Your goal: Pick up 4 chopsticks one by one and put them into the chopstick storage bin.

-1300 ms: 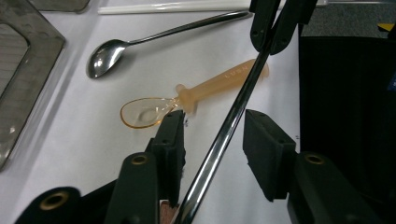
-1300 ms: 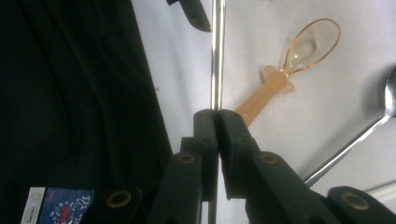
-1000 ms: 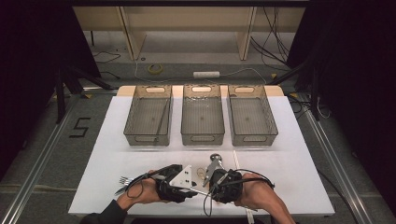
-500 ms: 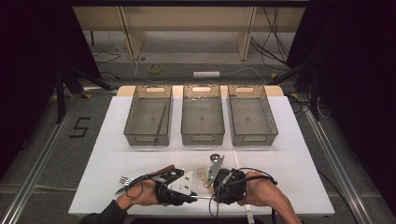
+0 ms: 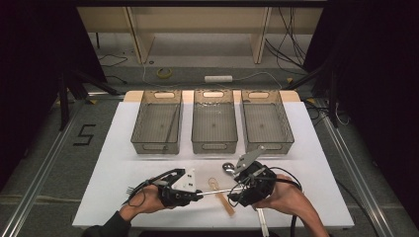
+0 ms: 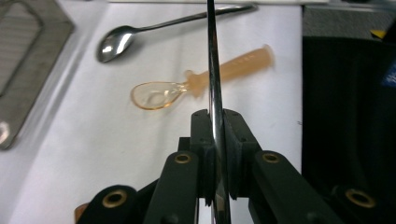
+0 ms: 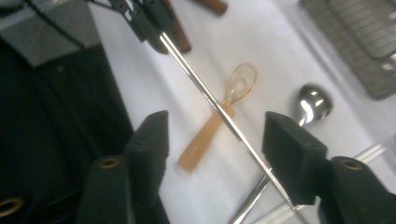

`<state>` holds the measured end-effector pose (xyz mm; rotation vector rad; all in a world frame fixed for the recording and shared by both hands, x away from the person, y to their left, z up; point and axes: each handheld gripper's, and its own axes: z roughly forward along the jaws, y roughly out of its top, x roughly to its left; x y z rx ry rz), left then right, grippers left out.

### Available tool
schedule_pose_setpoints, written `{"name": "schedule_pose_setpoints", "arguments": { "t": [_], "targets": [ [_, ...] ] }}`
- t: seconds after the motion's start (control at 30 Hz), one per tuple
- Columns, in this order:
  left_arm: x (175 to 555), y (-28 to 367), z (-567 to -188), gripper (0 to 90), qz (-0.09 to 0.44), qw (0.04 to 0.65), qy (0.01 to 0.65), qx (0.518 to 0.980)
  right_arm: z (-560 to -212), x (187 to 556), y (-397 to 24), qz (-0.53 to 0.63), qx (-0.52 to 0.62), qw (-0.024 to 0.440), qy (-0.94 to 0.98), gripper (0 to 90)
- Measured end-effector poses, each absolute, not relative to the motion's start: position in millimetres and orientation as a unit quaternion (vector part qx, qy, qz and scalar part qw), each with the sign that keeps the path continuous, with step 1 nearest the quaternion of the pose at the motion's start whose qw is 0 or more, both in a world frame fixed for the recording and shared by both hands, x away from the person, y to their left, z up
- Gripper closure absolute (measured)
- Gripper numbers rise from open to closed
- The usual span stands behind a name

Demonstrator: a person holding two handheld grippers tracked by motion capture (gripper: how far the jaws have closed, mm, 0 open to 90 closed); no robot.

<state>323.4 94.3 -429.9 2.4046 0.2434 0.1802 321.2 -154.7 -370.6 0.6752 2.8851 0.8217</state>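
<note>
A thin metal rod (image 5: 217,191) lies nearly level in the lower middle of the high view, its long axis running left to right above the white table (image 5: 316,148). The left gripper (image 5: 197,194) clamps one end tight between its pads. The right gripper (image 5: 239,189) has just been opening; its jaws stand wide with the rod passing between them, untouched. Beneath the rod lie an orange plastic spoon (image 5: 220,191) and a metal spoon (image 5: 229,168). Three wire baskets (image 5: 213,148) line the table's far side. Beyond are grey floor, cables and dark curtains.
</note>
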Motion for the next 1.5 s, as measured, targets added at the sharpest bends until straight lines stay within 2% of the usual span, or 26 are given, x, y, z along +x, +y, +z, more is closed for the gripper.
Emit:
{"name": "schedule_pose_setpoints", "arguments": {
  "t": [0.23,0.6,1.03,1.17,1.5],
  "targets": [
    [330.7,103.4,-423.4,83.1,0.092,0.371,0.164,0.909,-364.1,319.9,-166.9,0.307,0.27,0.067,0.91,38.9],
    [340.3,119.0,-418.5,83.1,0.123,0.385,0.232,0.885,-386.3,320.4,-197.9,0.309,0.358,0.091,0.876,35.1],
    [366.1,160.5,-405.8,83.2,0.181,0.411,0.329,0.831,-426.0,314.5,-230.3,0.273,0.423,0.1,0.858,30.3],
    [378.2,174.3,-407.2,83.2,0.199,0.41,0.362,0.813,-430.0,311.2,-232.2,0.263,0.43,0.108,0.857,27.3],
    [412.4,197.8,-403.0,83.1,0.228,0.402,0.438,0.771,-432.5,308.6,-230.6,0.267,0.43,0.108,0.856,27.0]
  ]
}}
